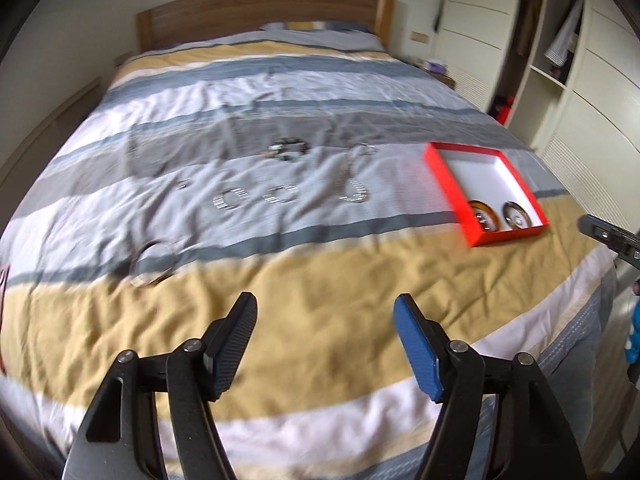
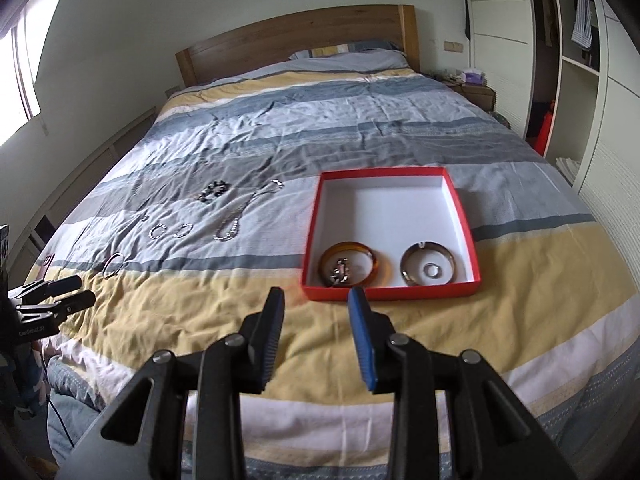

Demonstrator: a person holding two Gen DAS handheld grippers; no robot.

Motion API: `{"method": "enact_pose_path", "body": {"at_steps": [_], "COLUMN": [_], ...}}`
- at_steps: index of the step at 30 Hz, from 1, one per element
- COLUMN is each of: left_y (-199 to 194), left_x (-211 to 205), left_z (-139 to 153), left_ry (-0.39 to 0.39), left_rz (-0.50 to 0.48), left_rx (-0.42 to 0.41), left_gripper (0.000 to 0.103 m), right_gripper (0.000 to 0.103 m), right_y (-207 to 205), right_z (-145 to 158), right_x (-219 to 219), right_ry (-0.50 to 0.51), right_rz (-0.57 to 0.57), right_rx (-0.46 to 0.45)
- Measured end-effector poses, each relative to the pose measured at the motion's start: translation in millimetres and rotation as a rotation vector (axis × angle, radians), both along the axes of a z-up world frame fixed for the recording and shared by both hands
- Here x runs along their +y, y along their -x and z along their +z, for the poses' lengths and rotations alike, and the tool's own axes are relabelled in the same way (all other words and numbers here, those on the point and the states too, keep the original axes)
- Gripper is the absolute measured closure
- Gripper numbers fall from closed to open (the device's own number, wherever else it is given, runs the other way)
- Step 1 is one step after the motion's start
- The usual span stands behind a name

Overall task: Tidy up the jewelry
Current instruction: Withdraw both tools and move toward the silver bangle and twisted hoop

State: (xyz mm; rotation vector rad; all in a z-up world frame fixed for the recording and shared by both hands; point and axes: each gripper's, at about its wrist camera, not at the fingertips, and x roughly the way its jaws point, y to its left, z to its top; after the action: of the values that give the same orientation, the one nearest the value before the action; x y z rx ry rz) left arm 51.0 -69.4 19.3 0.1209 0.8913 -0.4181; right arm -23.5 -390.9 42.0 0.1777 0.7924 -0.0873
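left tongs (image 1: 325, 312): jaws apart, nothing between | right tongs (image 2: 316, 305): jaws partly apart, empty | red box (image 2: 466, 224) lies just ahead of my right tongs | loose silver bangle (image 1: 154, 262) on the bed lies ahead-left of my left tongs, nearer that hand | next pick falls to the left, i judge

The bedspread (image 2: 280, 128) is striped in grey, blue, white and yellow. The box (image 2: 390, 294) is red outside and white inside, with an amber bangle (image 2: 374, 258) and a silver bangle (image 2: 450, 258) in it. The headboard (image 2: 288, 36) is brown wood.
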Motion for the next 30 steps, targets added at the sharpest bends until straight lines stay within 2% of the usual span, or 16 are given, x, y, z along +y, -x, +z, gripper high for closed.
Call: {"method": "enact_pose_path", "body": {"at_steps": [8, 14, 22, 30], "left_y": [31, 37, 17, -24], "left_x": [72, 112, 145, 152], "left_z": [4, 9, -10, -34], "left_ry": [0.01, 0.023, 0.043, 0.017], "left_rz": [0.12, 0.21, 0.293, 0.313], "left_rx": [-0.035, -0.052, -0.015, 0.008], "left_gripper": [0.029, 0.029, 0.023, 0.02], "right_gripper": [0.071, 0.071, 0.067, 0.067], "right_y": [28, 32, 9, -44], "right_z": [26, 34, 12, -20], "right_x": [46, 70, 96, 123], "right_ry": [0.023, 0.019, 0.006, -0.004], "right_rz": [0.056, 0.108, 0.182, 0.256], "right_rx": [-0.057, -0.081, -0.041, 0.02]}}
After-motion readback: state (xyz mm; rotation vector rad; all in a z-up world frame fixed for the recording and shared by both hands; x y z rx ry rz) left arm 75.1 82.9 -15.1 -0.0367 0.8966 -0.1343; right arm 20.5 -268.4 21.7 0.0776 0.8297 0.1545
